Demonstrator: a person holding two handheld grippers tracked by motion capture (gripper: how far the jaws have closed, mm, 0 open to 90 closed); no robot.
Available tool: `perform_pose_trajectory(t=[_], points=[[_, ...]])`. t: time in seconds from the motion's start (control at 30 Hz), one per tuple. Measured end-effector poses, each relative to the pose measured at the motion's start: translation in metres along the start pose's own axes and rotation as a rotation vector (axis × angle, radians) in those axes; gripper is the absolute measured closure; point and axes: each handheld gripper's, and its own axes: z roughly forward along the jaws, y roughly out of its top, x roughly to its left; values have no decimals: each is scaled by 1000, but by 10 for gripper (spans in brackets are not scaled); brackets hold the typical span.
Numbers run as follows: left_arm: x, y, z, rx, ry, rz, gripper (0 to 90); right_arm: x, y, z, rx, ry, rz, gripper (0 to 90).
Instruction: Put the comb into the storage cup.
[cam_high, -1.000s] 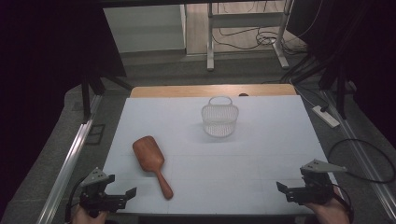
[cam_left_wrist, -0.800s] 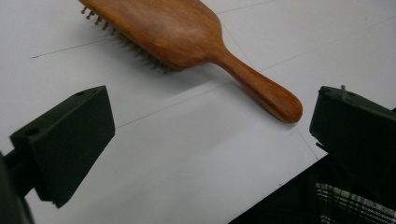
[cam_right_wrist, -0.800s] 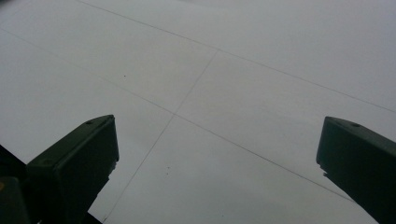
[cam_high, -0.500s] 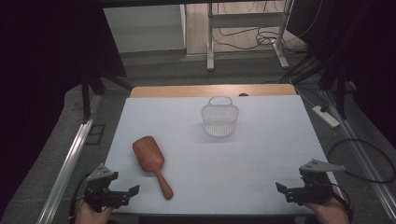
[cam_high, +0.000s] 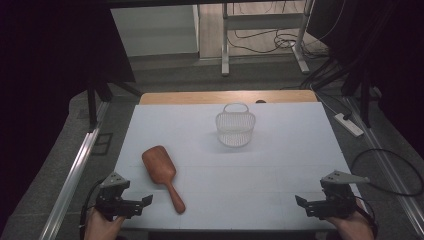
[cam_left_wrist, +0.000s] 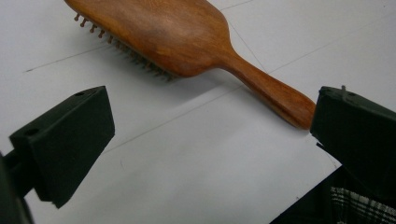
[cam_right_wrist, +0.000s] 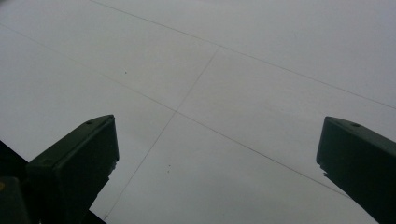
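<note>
A brown wooden hairbrush (cam_high: 162, 174) lies bristles down on the white table (cam_high: 260, 165), its handle pointing to the near edge. The left gripper view has the hairbrush (cam_left_wrist: 187, 42) just ahead of the jaws, the handle tip near the right jaw. My left gripper (cam_high: 141, 202) is at the near left corner, open, a short way left of the handle, touching nothing. A small white wire basket (cam_high: 235, 128) stands upright toward the back middle. My right gripper (cam_high: 303, 204) hovers open at the near right edge, with bare table (cam_right_wrist: 210, 93) between its jaws.
A wooden strip (cam_high: 225, 96) runs along the table's far edge. A metal rail (cam_high: 70, 180) lies on the floor to the left, a power strip (cam_high: 350, 125) and cables (cam_high: 395, 170) to the right. Frame legs (cam_high: 225, 40) stand beyond the table.
My left gripper has moved slightly right and forward, closer to the hairbrush handle. The right gripper, brush and basket have stayed put.
</note>
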Motion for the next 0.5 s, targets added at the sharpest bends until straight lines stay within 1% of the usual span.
perform_pose_trajectory(t=[0.07,0.33,0.43,0.5], points=[[2,2,1,0,-5,1,0,0,0,0,2,1,0,0],[4,12,7,12,-1,14,0,0,0,0,4,0,-1,0],[4,16,9,15,-6,15,0,0,0,0,4,0,-2,0],[5,18,11,15,-22,16,0,0,0,0,4,0,-2,0]])
